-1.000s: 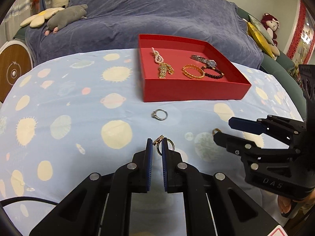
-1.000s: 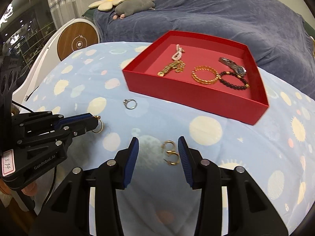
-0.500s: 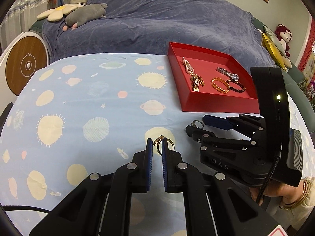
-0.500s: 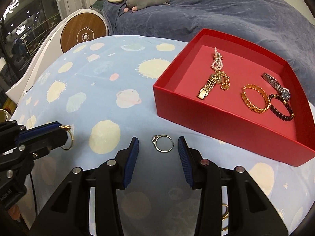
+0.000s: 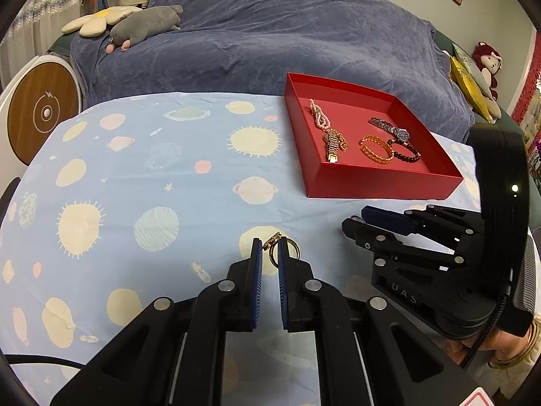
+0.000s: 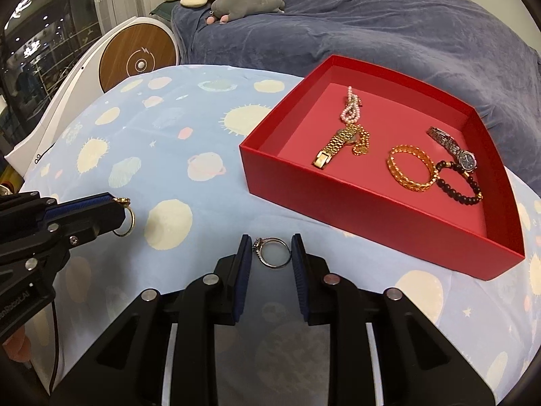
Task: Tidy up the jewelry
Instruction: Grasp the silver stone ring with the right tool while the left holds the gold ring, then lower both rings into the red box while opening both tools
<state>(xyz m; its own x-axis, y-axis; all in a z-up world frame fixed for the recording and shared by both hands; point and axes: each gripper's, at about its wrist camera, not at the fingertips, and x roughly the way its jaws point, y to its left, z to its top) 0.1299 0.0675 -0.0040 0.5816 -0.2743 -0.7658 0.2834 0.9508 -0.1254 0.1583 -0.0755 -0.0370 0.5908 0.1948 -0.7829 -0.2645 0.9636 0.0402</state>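
Silver ring [image 6: 272, 252], with a small stone setting, lies flat on the cloth between the two fingers of the right gripper [image 6: 271, 253], whose jaws stand apart, a little wider than the ring, with no visible contact on either side. A second ago those same fingers framed a pair of gold hoops nearer the table edge; half a second ago they were over the ring at a greater height. The right gripper has thus moved to a new target and come down around it, so the closing pinch appears to be the step in hand. The left gripper [image 5: 269, 253] stays clenched on a gold earring [image 5: 282, 249], a hoop with a studded bar, held clear above the cloth throughout; it is seen from the side at [image 6: 124, 216]. Beyond, well apart from both tools, the red box [image 6: 372, 209] holds a pearl strand, a gold watch, a gold bangle, a dark bead bracelet and a steel watch. The planet-print tablecloth [image 6: 189, 128] covers the table; a blue-draped sofa stands behind.
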